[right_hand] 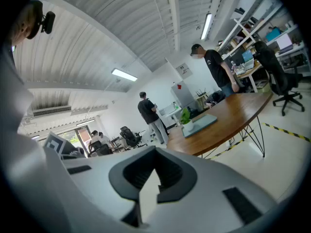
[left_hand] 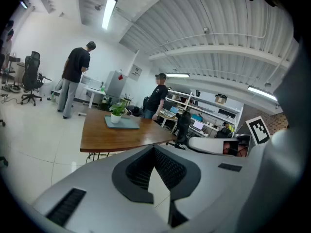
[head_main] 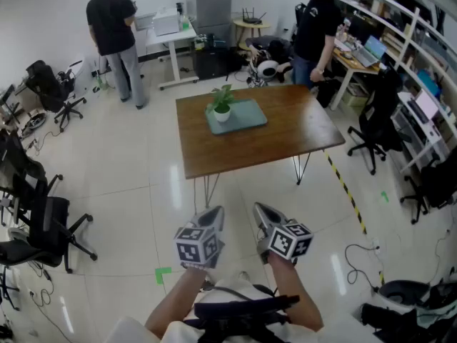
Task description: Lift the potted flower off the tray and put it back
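A small potted flower (head_main: 222, 104) in a white pot stands on the left part of a grey-green tray (head_main: 248, 116), which lies on the brown wooden table (head_main: 243, 147). Both grippers hang over the floor well short of the table's near edge, side by side in front of the person's body. The left gripper (head_main: 213, 211) and the right gripper (head_main: 261, 209) are shut and hold nothing. The left gripper view shows its jaws (left_hand: 153, 148) met, with the flower (left_hand: 116, 113) and tray (left_hand: 128, 124) far ahead. The right gripper (right_hand: 155, 149) faces the flower (right_hand: 186, 117) likewise.
One person in black (head_main: 114, 31) stands at a white desk at the back left, another (head_main: 314, 27) by the table's far right corner. Office chairs (head_main: 43, 224) line the left. A chair (head_main: 375, 131), desks and shelves fill the right. Yellow-black tape (head_main: 346, 191) crosses the floor.
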